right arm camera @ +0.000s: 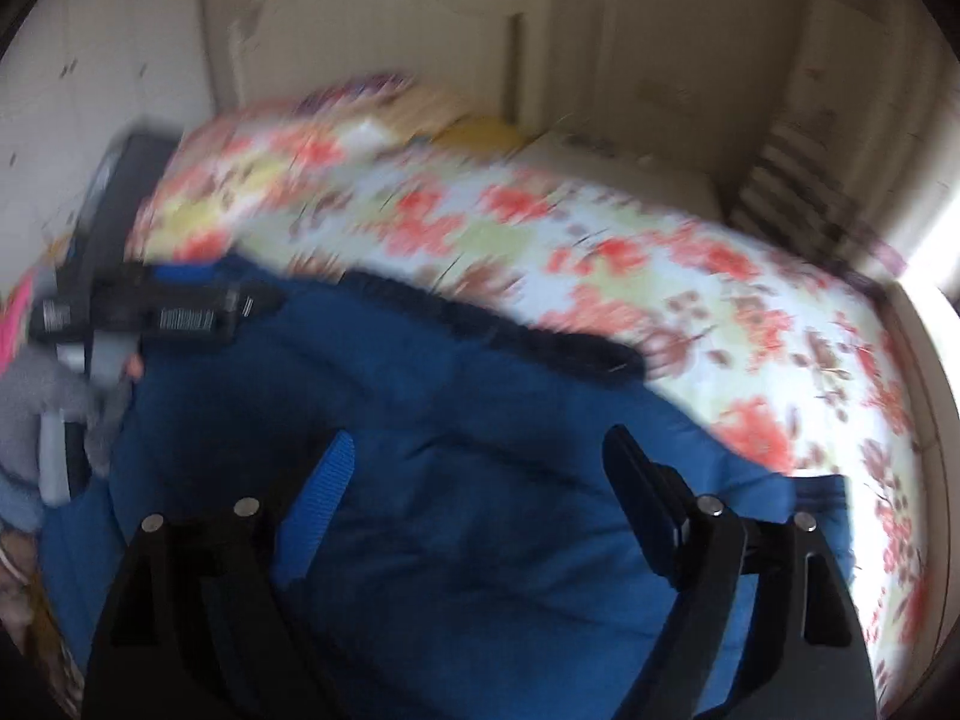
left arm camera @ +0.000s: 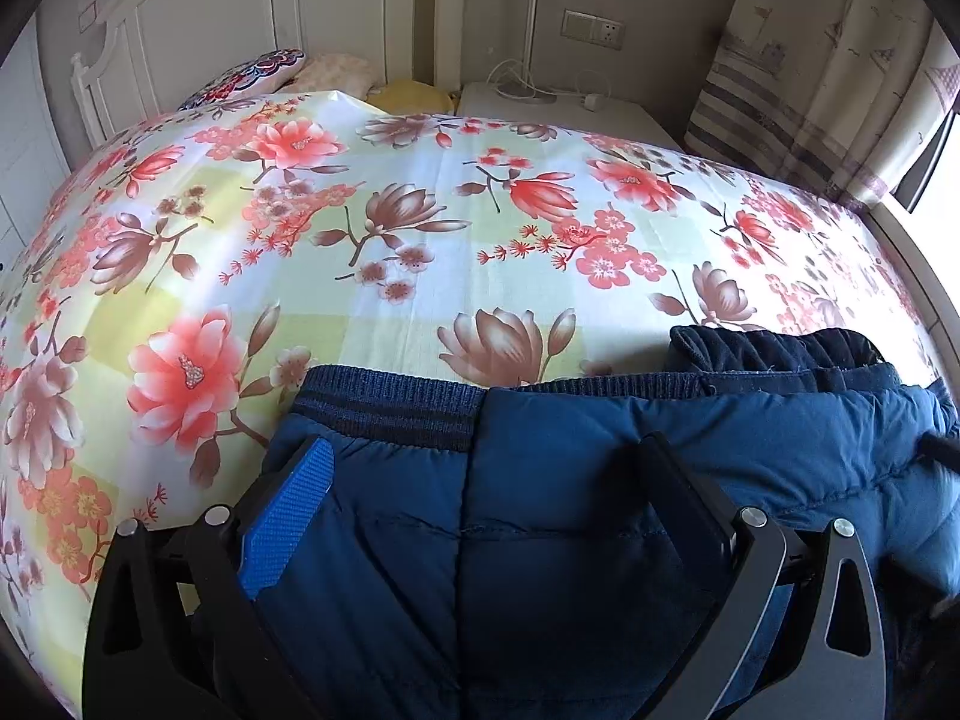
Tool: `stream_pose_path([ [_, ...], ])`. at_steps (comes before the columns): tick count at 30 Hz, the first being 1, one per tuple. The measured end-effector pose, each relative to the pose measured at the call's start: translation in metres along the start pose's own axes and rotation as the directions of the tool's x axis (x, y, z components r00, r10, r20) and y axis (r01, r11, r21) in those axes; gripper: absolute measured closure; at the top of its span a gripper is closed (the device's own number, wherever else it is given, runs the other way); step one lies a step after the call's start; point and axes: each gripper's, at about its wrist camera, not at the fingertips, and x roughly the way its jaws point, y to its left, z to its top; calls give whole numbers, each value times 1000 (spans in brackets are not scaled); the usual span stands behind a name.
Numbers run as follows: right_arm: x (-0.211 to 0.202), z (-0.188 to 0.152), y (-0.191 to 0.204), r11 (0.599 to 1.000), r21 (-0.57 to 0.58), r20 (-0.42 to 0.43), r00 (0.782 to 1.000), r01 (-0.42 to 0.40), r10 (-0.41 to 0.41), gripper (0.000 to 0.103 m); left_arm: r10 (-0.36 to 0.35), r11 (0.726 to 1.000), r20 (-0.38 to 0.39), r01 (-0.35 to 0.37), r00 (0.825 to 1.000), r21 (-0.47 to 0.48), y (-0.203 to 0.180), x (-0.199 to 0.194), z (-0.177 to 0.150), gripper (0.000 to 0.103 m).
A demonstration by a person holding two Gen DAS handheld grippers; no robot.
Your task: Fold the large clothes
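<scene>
A blue padded jacket (left arm camera: pixel 570 480) with a dark ribbed hem (left arm camera: pixel 390 402) lies folded on the floral bedsheet (left arm camera: pixel 360 228) at the near edge of the bed. My left gripper (left arm camera: pixel 486 456) is open, its fingers spread over the jacket just behind the ribbed hem. In the blurred right wrist view the same jacket (right arm camera: pixel 480 450) fills the foreground. My right gripper (right arm camera: pixel 480 462) is open above it, holding nothing. The left gripper's body (right arm camera: pixel 168 312) shows at the left of that view, over the jacket's left side.
Pillows (left arm camera: pixel 258 78) lie at the white headboard (left arm camera: pixel 240 12). A white nightstand (left arm camera: pixel 552 108) with cables stands beside the bed, and a striped curtain (left arm camera: pixel 810 90) hangs at the right by the window. The floral sheet (right arm camera: pixel 660 276) extends beyond the jacket.
</scene>
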Motion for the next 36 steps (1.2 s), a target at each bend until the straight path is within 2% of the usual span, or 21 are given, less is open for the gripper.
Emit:
stream_pose_path([
  [4,-9,-5,-17,996,82,21,1000,-21,20,15,-15,1000,5,15,1000,-16,4,-2,0,4],
  [8,-49,-28,-70,966,256,96,993,44,-70,15,-19,1000,8,19,1000,-19,4,-2,0,4],
  [10,-55,-43,-104,937,329,71,986,118,-149,15,-20,1000,8,21,1000,-21,4,-2,-1,4],
  [11,-51,-53,-124,918,375,43,987,128,-155,15,-20,1000,9,20,1000,-21,4,-2,-1,4],
  [12,-42,-64,-141,900,424,25,993,97,-119,15,-20,1000,8,20,1000,-20,4,-2,-1,4],
  [14,-30,-78,-160,860,510,60,998,-33,2,14,-18,1000,11,18,1000,-19,4,-3,-1,4],
  [15,-31,-78,-160,857,514,69,998,-40,5,14,-14,1000,12,14,1000,-17,4,-3,-1,4],
  [19,-28,-70,-146,891,452,37,998,35,-58,13,-6,1000,16,6,1000,-16,3,-3,-1,4],
  [21,-34,-75,-150,881,472,61,997,17,-53,14,-8,1000,16,9,1000,-18,2,-3,-1,4],
  [23,-52,-79,-151,872,489,100,990,37,-99,16,-5,1000,15,5,1000,-17,1,-5,0,4],
  [25,-75,-79,-144,878,479,149,982,30,-115,16,44,999,47,-44,998,-8,-3,-16,-1,4],
  [26,-85,-77,-137,888,459,167,980,22,-111,15,88,996,78,-88,993,-4,-9,-28,-3,4],
  [27,-94,-73,-127,905,424,181,978,21,-108,15,94,996,105,-94,990,-2,-14,-39,-5,4],
  [30,-104,-57,-87,959,282,189,978,28,-84,15,-7,1000,149,2,989,31,-39,-73,-15,4],
  [32,-98,-50,-59,982,187,165,985,28,-59,14,-68,992,163,49,984,113,-67,-87,-31,4],
  [33,-86,-48,-43,991,134,123,991,31,-48,14,-73,988,157,49,985,149,-77,-87,-38,4],
  [35,-53,-51,-17,997,43,11,998,56,-57,12,12,968,98,-36,995,248,-100,-64,-58,4],
  [36,-48,-51,-15,997,54,18,998,54,-56,11,60,954,47,-71,997,291,-110,-44,-68,4],
])
